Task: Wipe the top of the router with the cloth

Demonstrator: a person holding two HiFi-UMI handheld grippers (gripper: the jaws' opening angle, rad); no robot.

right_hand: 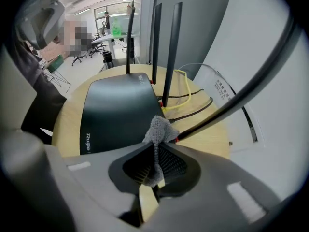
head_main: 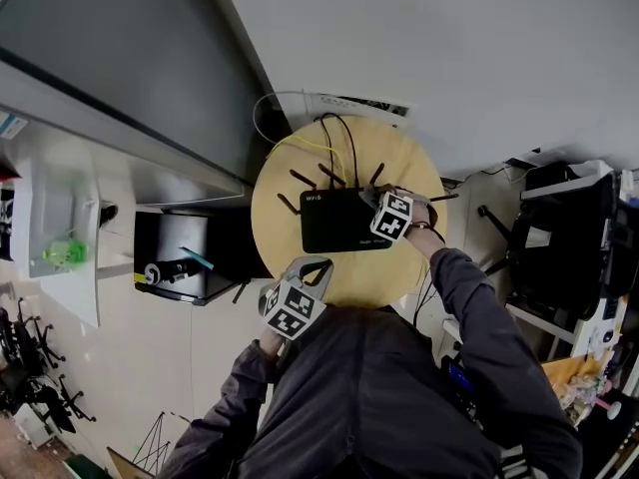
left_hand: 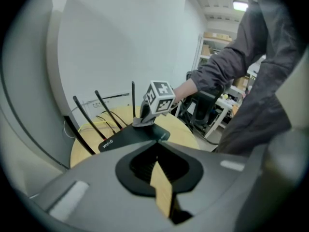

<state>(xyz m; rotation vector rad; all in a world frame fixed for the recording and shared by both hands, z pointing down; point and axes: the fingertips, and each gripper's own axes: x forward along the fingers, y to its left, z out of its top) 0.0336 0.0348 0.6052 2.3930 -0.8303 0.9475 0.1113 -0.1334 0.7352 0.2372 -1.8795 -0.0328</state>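
One cloth [right_hand: 160,128] is pinched by the right gripper [right_hand: 157,149] (at a corner of the router [right_hand: 116,110]); the left gripper [left_hand: 155,146] is held closed, empty.

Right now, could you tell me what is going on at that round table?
A person is working with a pair of hand-held tongs in each hand. The right tongs are shut on a grey cloth and hold it at a corner of the black router, by its antennas. The router lies on the table. The left tongs are shut and empty, off the router near the table's edge.
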